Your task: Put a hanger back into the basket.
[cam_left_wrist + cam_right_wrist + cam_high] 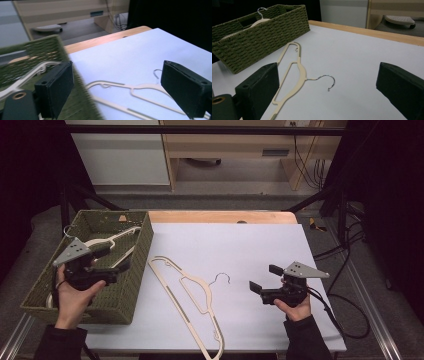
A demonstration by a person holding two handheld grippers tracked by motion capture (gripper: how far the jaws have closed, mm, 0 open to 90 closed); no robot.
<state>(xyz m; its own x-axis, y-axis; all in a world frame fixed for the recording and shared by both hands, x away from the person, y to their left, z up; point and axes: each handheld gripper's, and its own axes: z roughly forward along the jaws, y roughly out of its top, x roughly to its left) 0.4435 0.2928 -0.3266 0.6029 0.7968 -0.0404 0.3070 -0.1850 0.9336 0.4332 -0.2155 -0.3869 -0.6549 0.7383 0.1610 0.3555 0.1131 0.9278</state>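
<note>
A cream hanger with a metal hook (192, 292) lies flat on the white table top, near its middle; the same hanger (140, 88) (297, 67) lies ahead of both grippers. A second cream hanger (112, 239) (27, 75) (259, 21) rests inside the green woven basket (145, 245) (37, 50) (262, 37) at the left. My left gripper (114, 260) (120, 87) hovers over the basket by its right wall, jaws wide and open with nothing between them. My right gripper (265, 278) (329, 75) is held at the table's right, pointing left at the hanger's hook, open and holding nothing.
The white sheet (240, 250) covers a wooden table whose far edge (220, 216) shows bare. A dark frame post and cables (345, 245) stand at the right. Beyond the table are a cabinet and a wooden desk (235, 150).
</note>
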